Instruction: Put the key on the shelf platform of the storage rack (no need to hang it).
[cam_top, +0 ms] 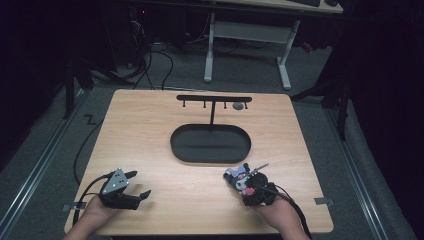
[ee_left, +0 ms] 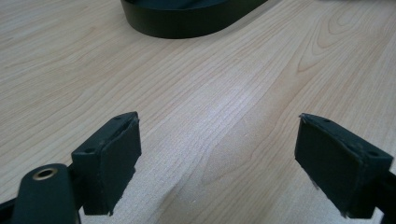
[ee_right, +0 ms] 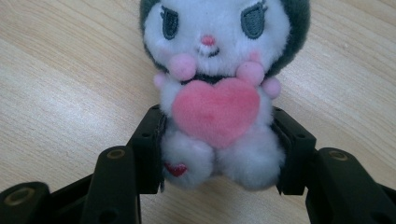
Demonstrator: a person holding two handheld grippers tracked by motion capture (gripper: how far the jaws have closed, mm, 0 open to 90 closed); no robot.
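Observation:
A small white plush toy (ee_right: 219, 70) with a dark hood and a pink heart on its chest lies on the wooden table (cam_top: 150, 130) at the front right. My right gripper (ee_right: 217, 119) is shut on its lower body, with a pad pressed into the fur on each side. In the high view, the plush toy (cam_top: 236, 175) sits at the tip of the right gripper (cam_top: 243, 181), and a short metal chain trails from it. My left gripper (cam_top: 140, 183) rests at the front left. The left gripper (ee_left: 219, 135) is open over bare wood.
A black stand with an oval base (cam_top: 210, 155) and a T-shaped hook bar (cam_top: 214, 98) stands at the table's middle back; a small grey thing (cam_top: 239, 106) hangs near its right end. The base's rim (ee_left: 187, 23) lies ahead of the left gripper. Cables trail off the front edge.

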